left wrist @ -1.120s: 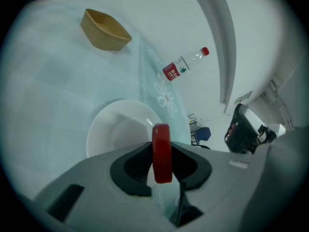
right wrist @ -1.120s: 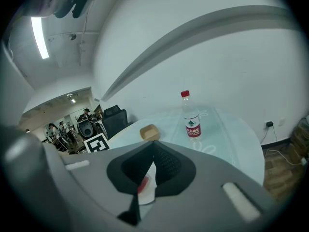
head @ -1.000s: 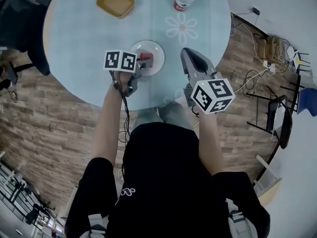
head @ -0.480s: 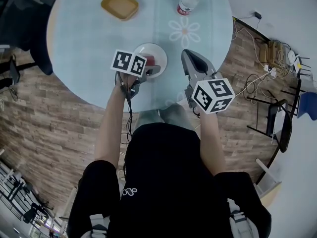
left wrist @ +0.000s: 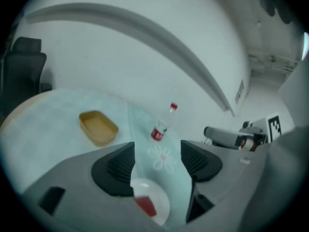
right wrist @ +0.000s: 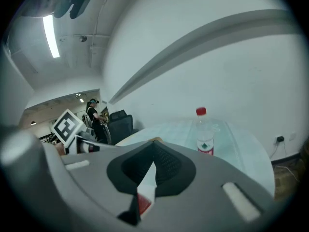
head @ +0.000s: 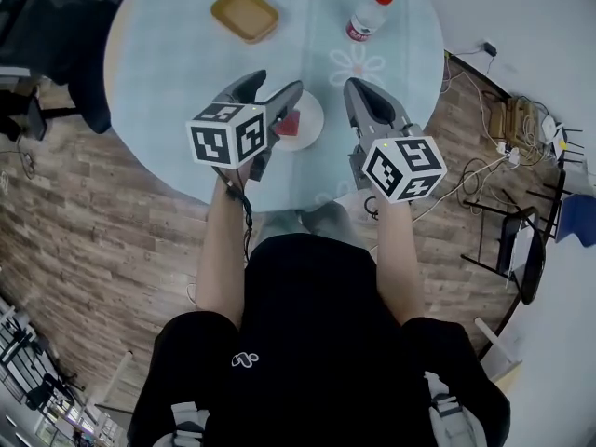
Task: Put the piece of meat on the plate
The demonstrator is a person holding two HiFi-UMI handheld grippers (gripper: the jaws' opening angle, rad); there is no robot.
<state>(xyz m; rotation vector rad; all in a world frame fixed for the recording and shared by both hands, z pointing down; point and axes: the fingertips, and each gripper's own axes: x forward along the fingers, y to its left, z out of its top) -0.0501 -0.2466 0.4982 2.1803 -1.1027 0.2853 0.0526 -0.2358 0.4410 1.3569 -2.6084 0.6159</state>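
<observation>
The red piece of meat (head: pixel 288 125) lies on the small white plate (head: pixel 311 119) near the front edge of the round table (head: pixel 168 82). My left gripper (head: pixel 277 84) hangs above the plate's left side, open and empty. In the left gripper view the plate (left wrist: pixel 157 193) and the meat (left wrist: pixel 146 207) show below and between the spread jaws of the left gripper (left wrist: pixel 157 161). My right gripper (head: pixel 355 88) is shut and empty, just right of the plate. In the right gripper view (right wrist: pixel 153 149) a sliver of the meat (right wrist: pixel 143 204) shows under its pads.
A yellow dish (head: pixel 245 14) sits at the back left of the table, and a red-capped bottle (head: pixel 368 17) stands at the back right. Cables and a stool frame (head: pixel 507 212) lie on the wooden floor to the right. A dark chair (head: pixel 56 35) stands at the left.
My left gripper opened, left the meat on the plate, and rose up and back from it. The right gripper shifted slightly and stayed shut.
</observation>
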